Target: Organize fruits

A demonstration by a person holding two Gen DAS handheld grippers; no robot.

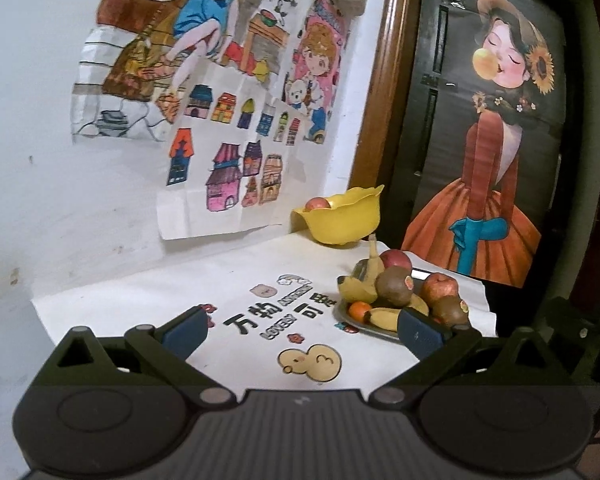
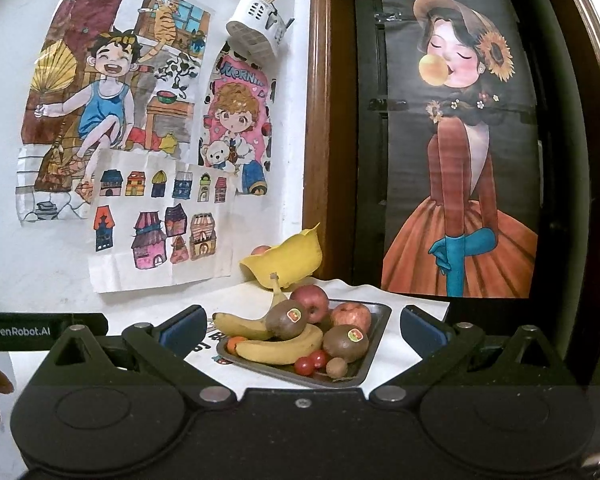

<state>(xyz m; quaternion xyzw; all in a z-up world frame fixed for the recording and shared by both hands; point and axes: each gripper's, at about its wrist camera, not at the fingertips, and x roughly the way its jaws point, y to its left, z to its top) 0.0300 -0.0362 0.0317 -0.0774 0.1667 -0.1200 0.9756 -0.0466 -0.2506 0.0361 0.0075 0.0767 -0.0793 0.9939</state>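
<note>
1. Both tongs are spread wide and hold nothing. The left tongs (image 1: 304, 332) hang over the white cloth (image 1: 160, 292) with the cartoon print; the right tongs (image 2: 300, 330) sit right in front of the fruit.
2. Most of the fruit is piled on a dark metal tray (image 2: 374, 334) on the table: two bananas (image 2: 278, 346), two red apples (image 2: 350, 316), two big kiwis with stickers (image 2: 346, 342), a couple of cherry tomatoes (image 2: 310, 362), one small kiwi (image 2: 337, 367) and a little orange (image 2: 233, 344) poking out at the tray's left edge.
3. Behind the tray, near the wall, there's a yellow bowl (image 2: 286, 262) with one more apple (image 2: 261, 249) peeking over its rim.
4. Kids' drawings (image 2: 112, 120) are taped to the wall, and a poster of a girl in an orange dress (image 2: 460, 160) stands to the right.
</note>
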